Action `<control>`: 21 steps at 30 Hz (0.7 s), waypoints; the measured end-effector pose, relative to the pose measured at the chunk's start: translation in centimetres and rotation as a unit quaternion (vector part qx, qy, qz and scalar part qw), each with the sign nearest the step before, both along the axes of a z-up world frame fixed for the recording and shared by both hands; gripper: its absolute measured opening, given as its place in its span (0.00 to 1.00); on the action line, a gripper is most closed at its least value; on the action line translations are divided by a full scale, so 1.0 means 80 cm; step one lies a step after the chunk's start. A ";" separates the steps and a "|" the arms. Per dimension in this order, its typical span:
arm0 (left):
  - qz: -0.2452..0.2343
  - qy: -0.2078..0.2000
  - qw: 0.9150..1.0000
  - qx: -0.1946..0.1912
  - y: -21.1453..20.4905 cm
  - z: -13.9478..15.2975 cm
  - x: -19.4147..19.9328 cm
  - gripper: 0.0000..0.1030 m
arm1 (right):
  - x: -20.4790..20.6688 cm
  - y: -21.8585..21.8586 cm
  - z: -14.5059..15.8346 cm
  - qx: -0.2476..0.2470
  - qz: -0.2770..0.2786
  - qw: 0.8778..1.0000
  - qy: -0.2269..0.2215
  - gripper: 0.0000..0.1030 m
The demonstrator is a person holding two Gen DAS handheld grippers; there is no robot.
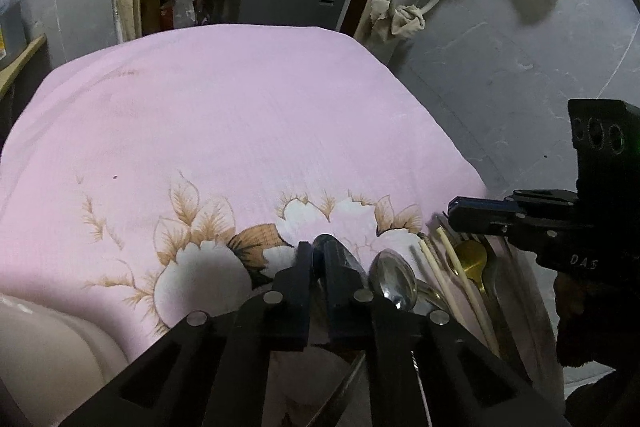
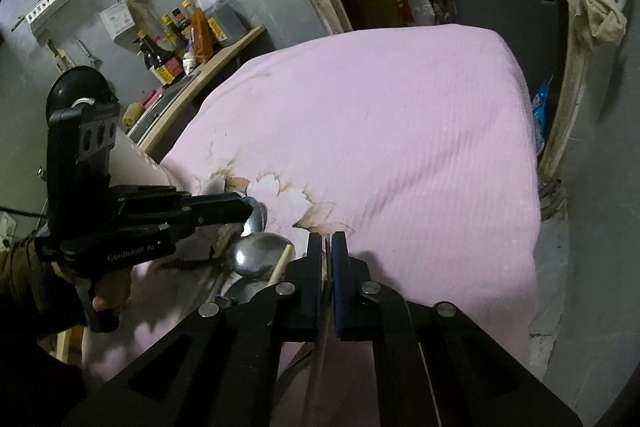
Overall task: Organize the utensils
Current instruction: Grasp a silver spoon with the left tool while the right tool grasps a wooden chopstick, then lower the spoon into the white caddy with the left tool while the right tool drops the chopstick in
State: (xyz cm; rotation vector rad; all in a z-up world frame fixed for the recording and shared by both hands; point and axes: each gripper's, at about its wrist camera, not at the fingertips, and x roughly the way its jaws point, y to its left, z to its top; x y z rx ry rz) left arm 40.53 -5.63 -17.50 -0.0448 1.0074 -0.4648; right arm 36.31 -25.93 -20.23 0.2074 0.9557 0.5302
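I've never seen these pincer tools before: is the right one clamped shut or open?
Shut. The right gripper has its two jaws nearly together, pinching a thin pale stick that runs down between them.

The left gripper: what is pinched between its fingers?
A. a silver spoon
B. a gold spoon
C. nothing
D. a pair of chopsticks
A: the left gripper is shut on the bowl of a silver spoon, which pokes out past its fingertips in both views; the gold spoon and the chopsticks lie apart to its right.
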 end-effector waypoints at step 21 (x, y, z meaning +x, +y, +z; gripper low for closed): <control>0.186 -0.176 0.963 0.085 0.082 0.123 -0.110 0.02 | -0.058 0.041 0.143 0.011 -0.128 0.979 -0.162 0.04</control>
